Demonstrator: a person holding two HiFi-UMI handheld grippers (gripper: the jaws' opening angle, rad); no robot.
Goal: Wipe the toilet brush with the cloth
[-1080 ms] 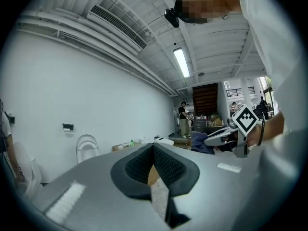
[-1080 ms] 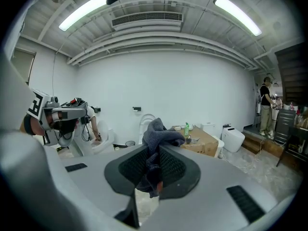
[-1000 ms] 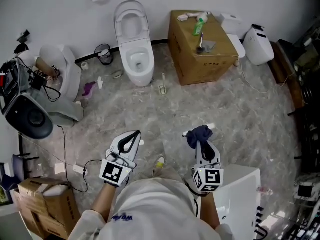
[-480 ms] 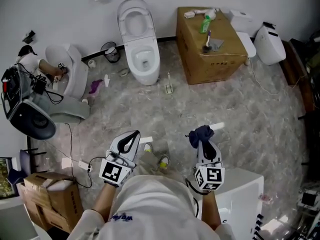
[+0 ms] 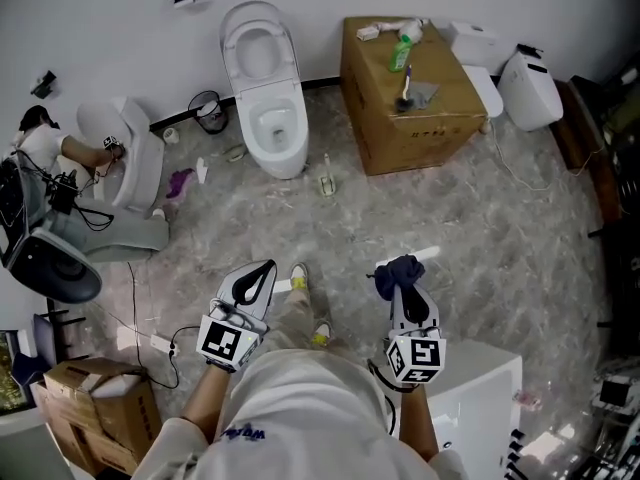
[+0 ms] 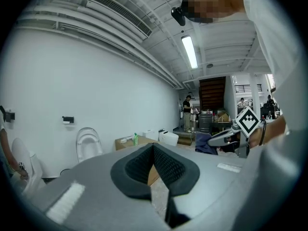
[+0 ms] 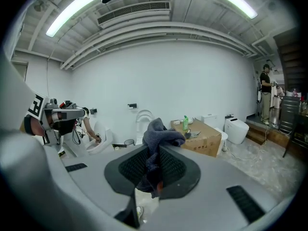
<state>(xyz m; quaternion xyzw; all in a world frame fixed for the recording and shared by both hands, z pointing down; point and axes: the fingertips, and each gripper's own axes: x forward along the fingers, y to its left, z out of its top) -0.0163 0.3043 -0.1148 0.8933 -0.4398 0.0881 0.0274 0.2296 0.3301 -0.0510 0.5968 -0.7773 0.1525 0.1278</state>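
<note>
Beside the toilet's point(image 5: 272, 133) base, toward the cardboard box point(image 5: 395, 133), the toilet brush point(image 5: 325, 171) stood upright on the floor point(image 5: 460, 228), well ahead of both grippers and roughly between them, the right gripper point(image 5: 402, 280) clamped on the dark cloth point(image 5: 396, 266), the left gripper point(image 5: 266, 268) closed, empty, marginally nearer.

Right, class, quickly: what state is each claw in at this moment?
Left claw: closed, nothing in it.
Right claw: closed on the dark blue cloth.

Right tongs point(image 5: 401, 280) pinch a dark cloth point(image 5: 397, 269); closed left tongs point(image 5: 269, 267) hover alongside.
</note>
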